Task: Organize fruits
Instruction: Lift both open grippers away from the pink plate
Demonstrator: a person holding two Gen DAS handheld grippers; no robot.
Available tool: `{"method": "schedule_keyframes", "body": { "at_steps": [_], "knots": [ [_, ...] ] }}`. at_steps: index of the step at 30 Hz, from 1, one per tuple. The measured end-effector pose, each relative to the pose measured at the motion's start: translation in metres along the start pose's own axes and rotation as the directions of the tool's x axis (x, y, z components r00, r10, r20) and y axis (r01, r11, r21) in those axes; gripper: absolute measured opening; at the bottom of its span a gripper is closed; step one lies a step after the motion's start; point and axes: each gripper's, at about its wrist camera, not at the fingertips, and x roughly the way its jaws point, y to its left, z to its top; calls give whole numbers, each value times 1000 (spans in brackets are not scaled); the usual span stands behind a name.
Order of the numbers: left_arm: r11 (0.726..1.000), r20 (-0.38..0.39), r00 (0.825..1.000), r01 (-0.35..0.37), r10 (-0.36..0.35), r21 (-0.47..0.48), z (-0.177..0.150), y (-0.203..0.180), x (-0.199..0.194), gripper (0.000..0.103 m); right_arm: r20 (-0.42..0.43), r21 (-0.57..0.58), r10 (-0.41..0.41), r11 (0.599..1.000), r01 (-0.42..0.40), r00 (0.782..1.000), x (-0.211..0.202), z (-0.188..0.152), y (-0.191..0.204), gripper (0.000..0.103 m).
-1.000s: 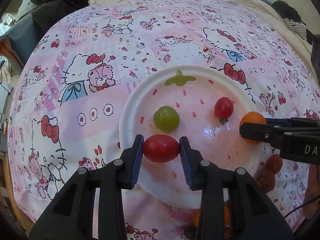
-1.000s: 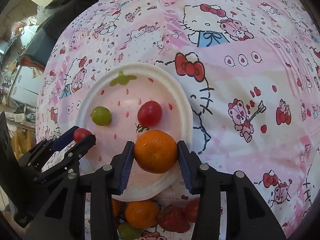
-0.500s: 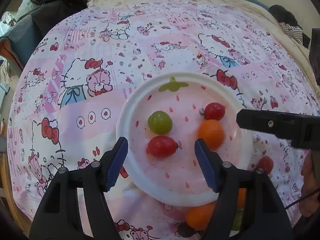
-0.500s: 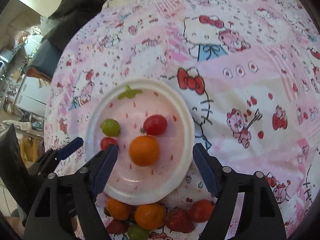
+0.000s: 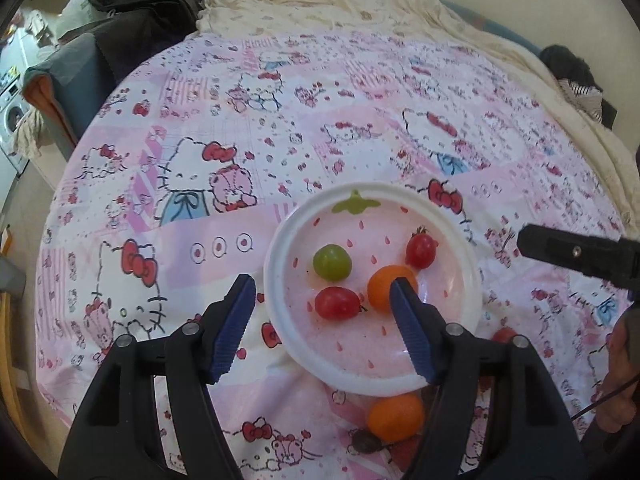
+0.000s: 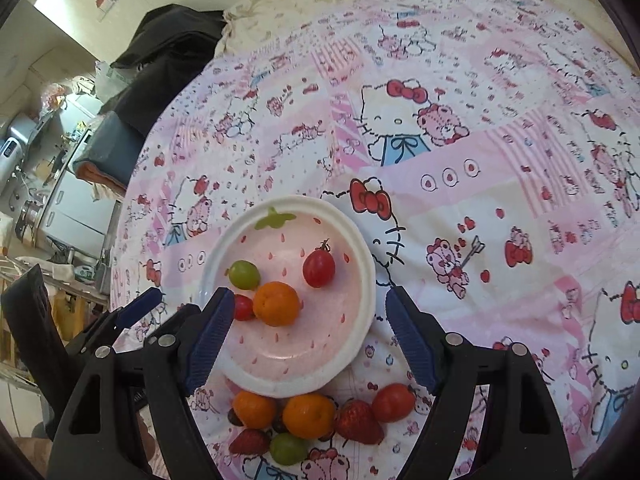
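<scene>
Left tool (image 5: 324, 320) emptied, tomato (image 5: 337, 303) now plated

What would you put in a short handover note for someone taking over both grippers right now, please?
Left gripper: open, holding nothing, above the plate's near-left part.
Right gripper: open, holding nothing, over the plate.
Done: four fruits lie on the plate: green grape, orange, stemmed red tomato, second red tomato.
Left: the pile on the bedsheet in front of the plate: two oranges, strawberries, a red tomato, a green grape, something dark underneath.
</scene>
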Motion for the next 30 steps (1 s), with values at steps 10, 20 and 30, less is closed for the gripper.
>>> {"method": "schedule_keyframes", "body": {
  "at_steps": [10, 20, 30],
  "knots": [
    [999, 89, 996, -16, 19, -30, 2, 10, -46, 66, 80, -26, 23, 999, -21, 996, -44, -14, 3, 80],
    [995, 115, 993, -26, 36, -93, -14, 27, -77, 66, 125, -22, 35, 999, -32, 992, -73, -36, 2, 80],
    [992, 109, 993, -40, 53, -118, -35, 30, -97, 66, 159, -19, 39, 999, -36, 987, -100, -67, 2, 80]
  ]
}}
